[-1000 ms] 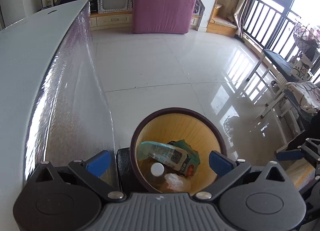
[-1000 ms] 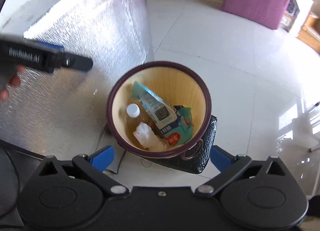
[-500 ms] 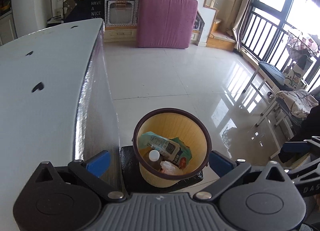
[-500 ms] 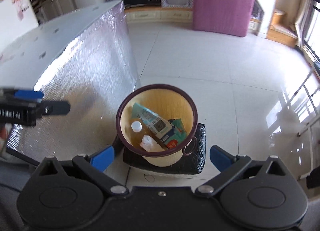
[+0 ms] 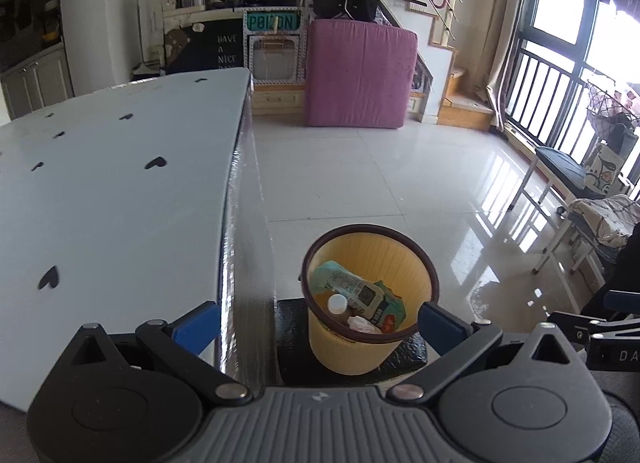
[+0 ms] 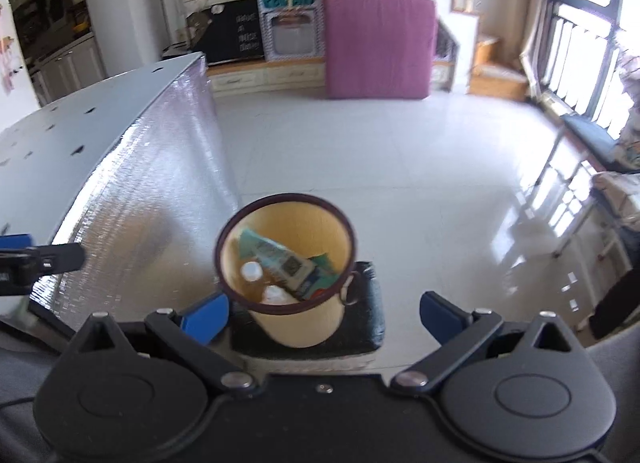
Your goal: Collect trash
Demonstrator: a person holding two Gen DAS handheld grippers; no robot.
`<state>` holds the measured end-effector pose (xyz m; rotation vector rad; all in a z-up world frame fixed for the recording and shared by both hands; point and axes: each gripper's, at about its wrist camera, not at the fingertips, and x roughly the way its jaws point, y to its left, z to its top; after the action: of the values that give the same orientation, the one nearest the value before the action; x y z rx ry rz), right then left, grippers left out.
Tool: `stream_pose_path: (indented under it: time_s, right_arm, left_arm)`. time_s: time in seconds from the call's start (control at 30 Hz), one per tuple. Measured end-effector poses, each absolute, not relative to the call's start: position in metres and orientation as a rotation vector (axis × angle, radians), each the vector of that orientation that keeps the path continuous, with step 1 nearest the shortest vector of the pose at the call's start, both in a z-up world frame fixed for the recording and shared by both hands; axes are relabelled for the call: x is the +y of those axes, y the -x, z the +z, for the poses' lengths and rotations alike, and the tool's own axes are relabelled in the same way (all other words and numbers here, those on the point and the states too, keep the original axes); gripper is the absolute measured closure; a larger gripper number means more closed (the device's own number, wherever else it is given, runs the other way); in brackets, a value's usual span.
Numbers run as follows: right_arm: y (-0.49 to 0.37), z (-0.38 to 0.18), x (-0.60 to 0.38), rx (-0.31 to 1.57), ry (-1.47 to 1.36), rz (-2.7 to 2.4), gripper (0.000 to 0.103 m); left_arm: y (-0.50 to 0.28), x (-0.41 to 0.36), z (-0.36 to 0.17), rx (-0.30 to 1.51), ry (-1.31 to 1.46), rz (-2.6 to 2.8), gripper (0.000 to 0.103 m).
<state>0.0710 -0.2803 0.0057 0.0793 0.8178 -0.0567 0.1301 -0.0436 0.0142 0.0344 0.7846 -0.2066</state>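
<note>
A yellow trash bin (image 5: 404, 263) with a dark rim stands on a black mat (image 5: 288, 347) on the floor, next to the table. It holds a teal carton (image 5: 352, 287), a white-capped bottle (image 5: 337, 304), crumpled white paper (image 5: 362, 323) and a green wrapper (image 5: 394, 305). The bin also shows in the right wrist view (image 6: 304, 231). My left gripper (image 5: 318, 321) is open and empty, above and short of the bin. My right gripper (image 6: 324, 313) is open and empty, also above the bin.
A light blue table (image 5: 112, 199) with a silvery side panel (image 6: 132, 207) lies to the left. A pink mattress (image 5: 360, 75) leans on the far wall. Benches (image 5: 560, 171) and a railing stand at the right. White tiled floor (image 5: 360, 175) stretches ahead.
Both grippers have risen and pulled back from the bin, which now looks smaller and lower in both views. Both stay open and empty.
</note>
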Motion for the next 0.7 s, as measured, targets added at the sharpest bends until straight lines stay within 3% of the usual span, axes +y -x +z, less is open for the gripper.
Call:
stream_pose_path:
  time_s: [0.7]
  right_arm:
    - [-0.03, -0.015, -0.266, 0.679, -0.044, -0.151, 0.0]
  left_arm:
    - [-0.078, -0.045, -0.012, 0.667, -0.046, -0.145, 0.0]
